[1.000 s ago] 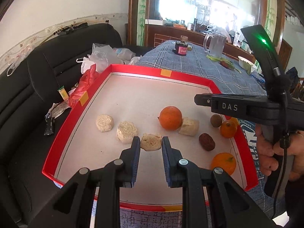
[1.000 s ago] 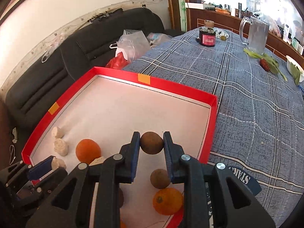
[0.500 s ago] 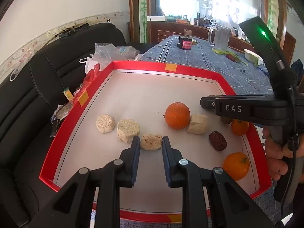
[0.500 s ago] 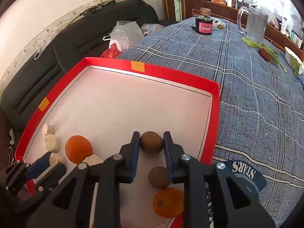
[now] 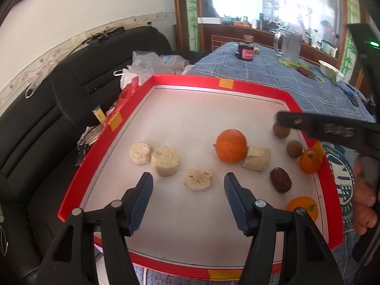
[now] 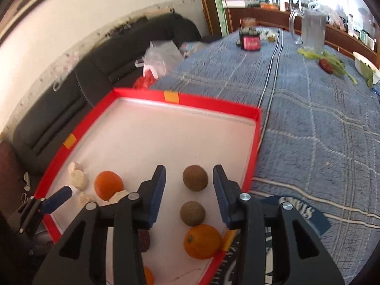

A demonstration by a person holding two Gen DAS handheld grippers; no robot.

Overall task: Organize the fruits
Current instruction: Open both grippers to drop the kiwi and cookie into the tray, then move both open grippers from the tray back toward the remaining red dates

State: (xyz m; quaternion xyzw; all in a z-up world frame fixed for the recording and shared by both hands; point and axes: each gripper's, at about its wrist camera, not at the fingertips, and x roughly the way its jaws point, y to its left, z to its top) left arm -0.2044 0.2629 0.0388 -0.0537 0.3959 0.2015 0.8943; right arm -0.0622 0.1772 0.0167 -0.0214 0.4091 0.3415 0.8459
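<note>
Left wrist view: the left gripper (image 5: 187,191) is spread wide, low in the middle; a pale round cake (image 5: 197,179) sits loose between its fingers on the red tray (image 5: 251,87); a big orange (image 5: 230,145) lies further up.

Right wrist view: the right gripper (image 6: 189,190) is wide too; a brown fruit (image 6: 195,178) sits free between its fingers; another brown fruit (image 6: 192,213) and a small orange (image 6: 202,241) lie below.
</note>
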